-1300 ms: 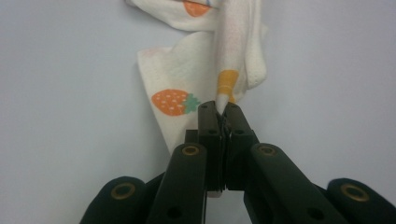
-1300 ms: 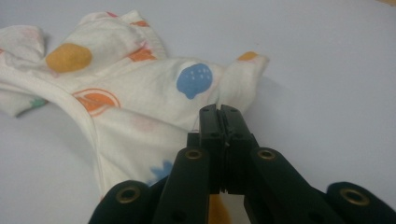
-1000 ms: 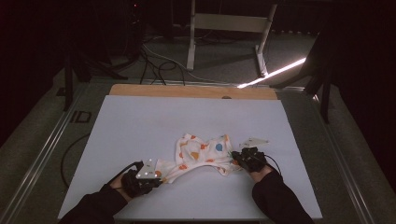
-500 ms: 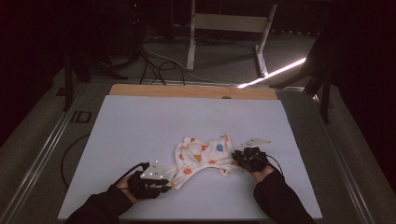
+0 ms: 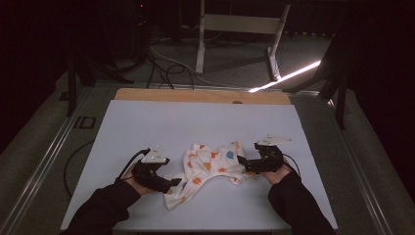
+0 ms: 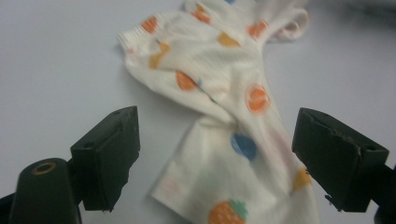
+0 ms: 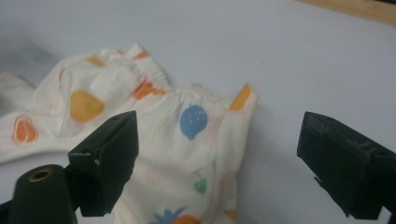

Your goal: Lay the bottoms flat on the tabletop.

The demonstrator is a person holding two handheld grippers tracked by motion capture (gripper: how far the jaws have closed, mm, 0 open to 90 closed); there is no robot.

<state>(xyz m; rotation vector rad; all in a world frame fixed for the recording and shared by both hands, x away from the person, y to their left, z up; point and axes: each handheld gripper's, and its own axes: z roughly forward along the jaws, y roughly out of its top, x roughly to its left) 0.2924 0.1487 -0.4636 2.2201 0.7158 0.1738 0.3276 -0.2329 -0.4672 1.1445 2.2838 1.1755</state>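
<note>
A small white garment (image 5: 210, 169) printed with orange and blue fruit lies crumpled on the white table (image 5: 195, 122), toward the near edge. My left gripper (image 5: 170, 185) is at the garment's near-left end. In the left gripper view this gripper (image 6: 222, 135) is open, with the cloth (image 6: 224, 107) lying flat between and beyond the jaws. My right gripper (image 5: 243, 164) is at the garment's right edge. In the right gripper view it (image 7: 222, 140) is also open, and the elastic-edged cloth (image 7: 187, 130) lies under the gap. Neither gripper pinches the fabric.
A wooden strip (image 5: 200, 95) runs along the table's far edge. A black cable (image 5: 73, 161) loops off the table's left side. Behind the table are metal stand legs (image 5: 200, 44) and a bright light strip (image 5: 286, 76) on the dark floor.
The garment's left end has bunched in toward the middle and swung toward the near edge. My left gripper has shifted slightly to the right with it. The right gripper has hardly moved.
</note>
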